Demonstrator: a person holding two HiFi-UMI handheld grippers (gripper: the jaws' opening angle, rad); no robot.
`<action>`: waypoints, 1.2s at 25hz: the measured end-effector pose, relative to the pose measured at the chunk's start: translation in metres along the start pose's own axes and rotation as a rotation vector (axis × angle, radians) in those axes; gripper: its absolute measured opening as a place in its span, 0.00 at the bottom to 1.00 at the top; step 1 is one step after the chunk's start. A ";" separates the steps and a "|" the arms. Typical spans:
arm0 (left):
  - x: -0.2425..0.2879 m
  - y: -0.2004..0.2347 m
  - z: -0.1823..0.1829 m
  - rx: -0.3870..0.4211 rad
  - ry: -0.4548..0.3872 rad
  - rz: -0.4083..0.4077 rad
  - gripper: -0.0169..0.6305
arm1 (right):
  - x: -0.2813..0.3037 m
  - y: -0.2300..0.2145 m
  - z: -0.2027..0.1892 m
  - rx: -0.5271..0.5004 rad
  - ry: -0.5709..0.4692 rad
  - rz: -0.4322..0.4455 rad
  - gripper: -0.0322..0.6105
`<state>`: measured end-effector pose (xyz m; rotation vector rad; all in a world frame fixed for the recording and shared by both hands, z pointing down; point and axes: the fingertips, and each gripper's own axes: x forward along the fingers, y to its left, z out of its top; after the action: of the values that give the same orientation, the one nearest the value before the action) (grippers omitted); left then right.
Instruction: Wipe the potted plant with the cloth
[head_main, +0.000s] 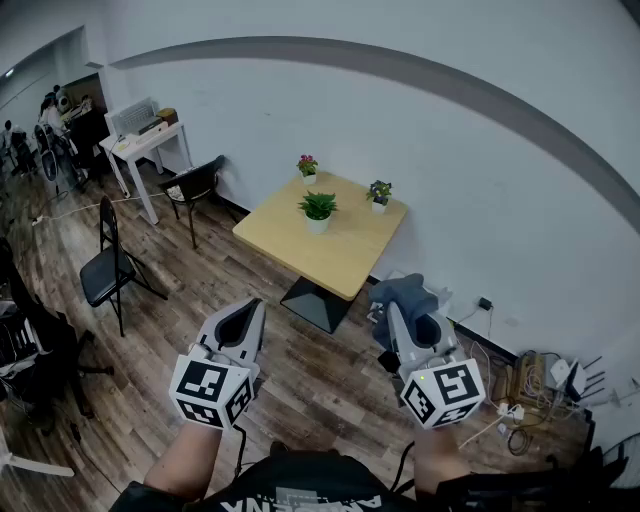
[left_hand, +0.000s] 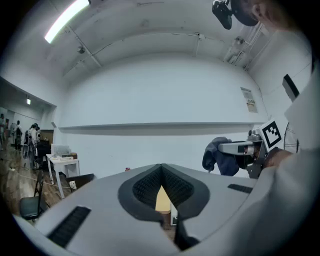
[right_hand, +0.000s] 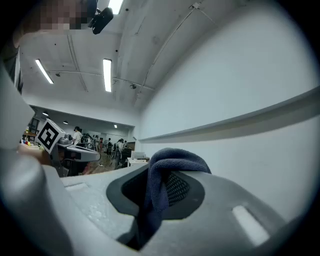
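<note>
The right gripper (head_main: 399, 312) at lower right clamps the cloth (head_main: 404, 292), the left gripper (head_main: 248, 312) is closed and empty, and the plant (head_main: 318, 209) stands on the table (head_main: 350, 255), up-frame and leftward, well apart.

Your grey two-jaw left gripper (left_hand: 161, 166) had its black ribbed pads (left_hand: 145, 186) closed together, nothing between them. At right, your right gripper (left_hand: 228, 148) clamped a crumpled dark blue cloth (left_hand: 219, 160) before the plain white wall (left_hand: 150, 105).
</note>
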<state>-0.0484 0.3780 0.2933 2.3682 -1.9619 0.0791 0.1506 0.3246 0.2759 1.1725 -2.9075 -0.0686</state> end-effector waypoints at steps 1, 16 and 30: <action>0.000 0.001 0.001 0.002 -0.001 0.000 0.03 | 0.000 0.000 -0.001 0.005 0.002 -0.007 0.13; -0.004 0.006 0.001 0.045 -0.003 -0.003 0.03 | -0.002 0.001 -0.002 -0.011 -0.002 0.004 0.13; 0.005 0.092 -0.004 0.052 -0.011 -0.064 0.03 | 0.060 0.026 -0.016 0.027 0.016 -0.034 0.13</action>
<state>-0.1380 0.3568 0.2993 2.4673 -1.9093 0.1161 0.0898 0.3007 0.2924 1.2201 -2.8838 -0.0203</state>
